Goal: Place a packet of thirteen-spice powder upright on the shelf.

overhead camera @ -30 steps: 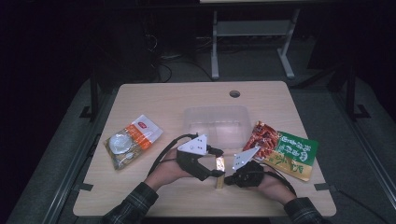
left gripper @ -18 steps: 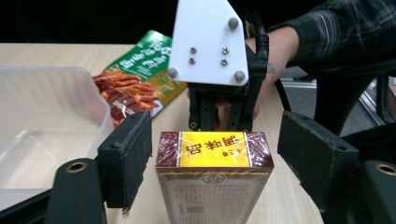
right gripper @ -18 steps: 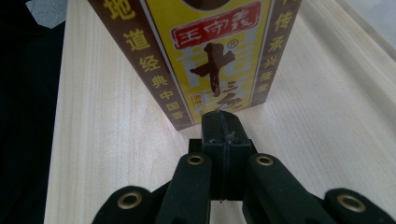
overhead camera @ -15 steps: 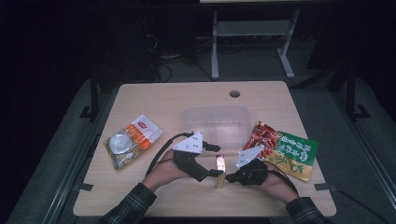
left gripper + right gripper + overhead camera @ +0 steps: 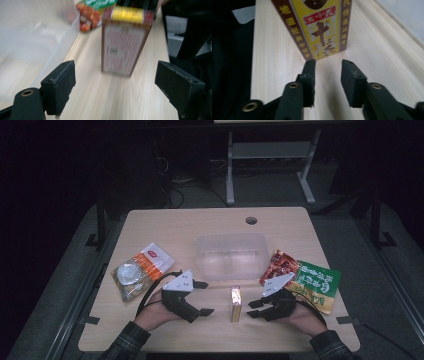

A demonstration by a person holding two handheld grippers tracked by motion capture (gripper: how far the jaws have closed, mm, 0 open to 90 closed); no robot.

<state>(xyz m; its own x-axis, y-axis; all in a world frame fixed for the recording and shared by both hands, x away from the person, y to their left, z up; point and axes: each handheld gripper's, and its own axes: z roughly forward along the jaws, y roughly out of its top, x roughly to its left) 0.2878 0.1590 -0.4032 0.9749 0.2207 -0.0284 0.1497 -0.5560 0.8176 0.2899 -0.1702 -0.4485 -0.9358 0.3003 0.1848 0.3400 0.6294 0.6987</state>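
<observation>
left tool [image 5: 204,297] withdrawn, both tools' jaws opening, box [image 5: 235,303] freed

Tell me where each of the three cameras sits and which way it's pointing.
High view: above the person's side, looking forward and down on the table; both forearms, left gripper and right gripper show.
Left gripper view: rides that gripper, facing the small box between its wide-open black fingers.
Right gripper view: rides that gripper, fingers apart, just short of the box's yellow face.
Shared: the small box, all three views.
</observation>
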